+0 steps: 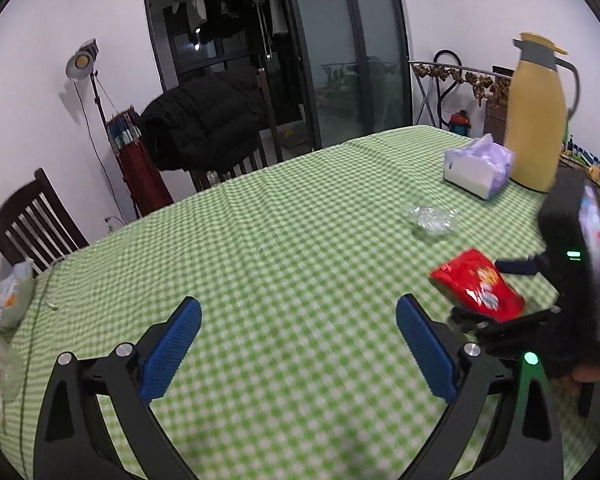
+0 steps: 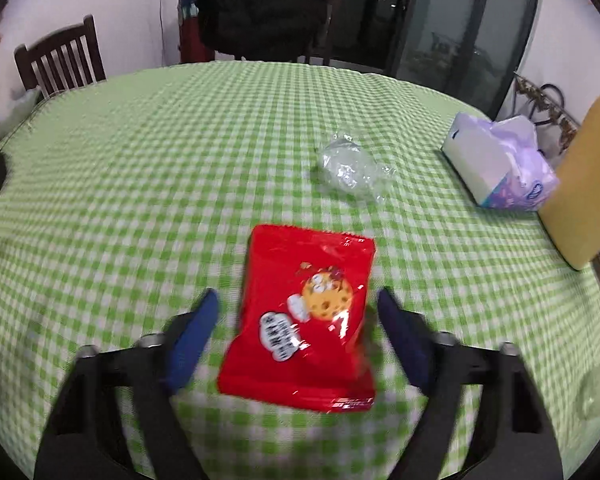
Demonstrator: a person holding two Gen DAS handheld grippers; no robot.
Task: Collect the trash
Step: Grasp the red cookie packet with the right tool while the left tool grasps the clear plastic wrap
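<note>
At about nine o'clock the left hand-held gripper (image 1: 298, 344) hovers with its blue fingers spread wide over bare green-checked cloth on the desk (image 1: 260, 240), holding nothing. Toward three o'clock, the right hand-held gripper (image 2: 296, 336) also stands open, its fingers either side of the red foil cookie snack packet (image 2: 304, 320) but not visibly touching it. Collection looks barely begun: the packet isn't yet gripped, and the crumpled clear plastic wrapper (image 2: 350, 170) waits at one o'clock beyond it.

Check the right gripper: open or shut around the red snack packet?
Open. In the right wrist view, the right gripper has its blue fingers spread either side of the red snack packet, gaps visible both sides.
</note>
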